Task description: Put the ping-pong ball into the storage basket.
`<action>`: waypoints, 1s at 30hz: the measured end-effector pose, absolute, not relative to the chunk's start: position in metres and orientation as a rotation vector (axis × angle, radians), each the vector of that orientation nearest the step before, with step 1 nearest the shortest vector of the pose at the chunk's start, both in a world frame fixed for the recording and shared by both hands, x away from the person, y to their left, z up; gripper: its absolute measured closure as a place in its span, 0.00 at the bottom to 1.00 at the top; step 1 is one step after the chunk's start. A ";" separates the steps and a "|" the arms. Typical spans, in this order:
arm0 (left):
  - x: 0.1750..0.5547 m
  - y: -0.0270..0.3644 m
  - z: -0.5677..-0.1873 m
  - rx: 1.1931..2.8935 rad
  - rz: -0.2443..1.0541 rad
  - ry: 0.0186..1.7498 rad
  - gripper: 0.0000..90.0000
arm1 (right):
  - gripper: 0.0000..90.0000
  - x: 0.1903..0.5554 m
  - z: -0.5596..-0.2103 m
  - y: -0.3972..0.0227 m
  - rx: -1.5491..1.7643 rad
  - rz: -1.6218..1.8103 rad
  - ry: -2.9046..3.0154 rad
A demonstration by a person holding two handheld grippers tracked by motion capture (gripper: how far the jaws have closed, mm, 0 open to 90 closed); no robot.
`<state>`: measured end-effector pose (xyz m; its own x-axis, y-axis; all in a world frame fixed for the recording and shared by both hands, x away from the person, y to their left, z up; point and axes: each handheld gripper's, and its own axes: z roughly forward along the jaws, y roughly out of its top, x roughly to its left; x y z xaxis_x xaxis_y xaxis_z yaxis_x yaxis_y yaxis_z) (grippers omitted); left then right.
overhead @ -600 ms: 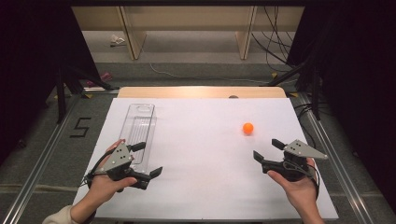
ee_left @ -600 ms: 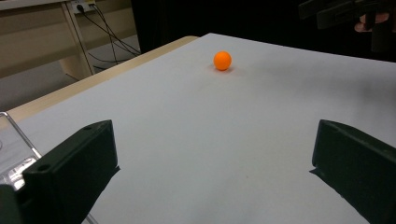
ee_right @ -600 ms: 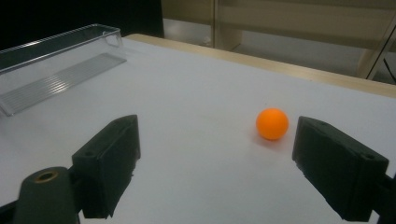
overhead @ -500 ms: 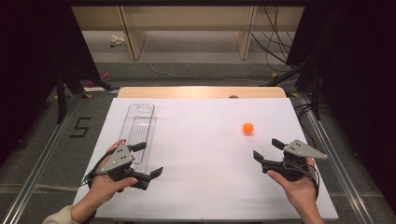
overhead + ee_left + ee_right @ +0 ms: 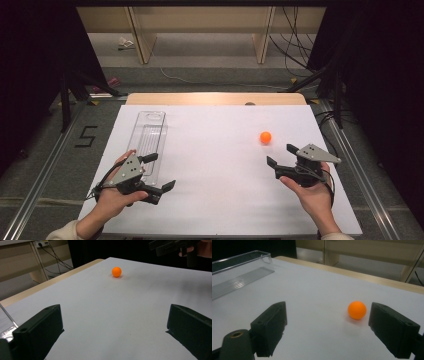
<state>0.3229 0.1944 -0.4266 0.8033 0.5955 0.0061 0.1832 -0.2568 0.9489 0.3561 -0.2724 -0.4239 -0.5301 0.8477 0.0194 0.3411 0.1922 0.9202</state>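
Note:
A small orange ball (image 5: 265,137) rests on the white table top (image 5: 220,165), right of centre. My right gripper (image 5: 282,155) is held low just in front of the ball, jaws open and empty; in the right gripper view the ball (image 5: 357,310) lies a little beyond the right jaw. My left gripper (image 5: 159,171) rests at the front left, open and empty, beside the near end of a clear plastic tray (image 5: 149,140). From the left gripper view the ball (image 5: 116,271) lies far off across the table, with the other gripper (image 5: 172,246) behind it.
The clear tray (image 5: 237,270) is long, shallow and empty, lying along the table's left side. A wooden strip (image 5: 215,98) edges the far side. Cables (image 5: 295,45) and shelf legs stand on the floor beyond. Metal rails (image 5: 45,165) run along both sides.

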 end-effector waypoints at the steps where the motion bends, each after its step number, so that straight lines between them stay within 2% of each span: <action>1: 0.323 0.195 -0.427 1.822 0.439 0.597 0.00 | 0.18 0.358 -0.424 -0.272 1.112 1.316 1.968; 16: 0.324 0.196 -0.427 1.821 0.446 0.599 0.00 | 0.18 0.402 -0.433 -0.264 1.158 1.259 1.975; 30: 0.323 0.196 -0.427 1.817 0.446 0.602 0.00 | 0.18 0.414 -0.436 -0.268 1.196 1.243 1.962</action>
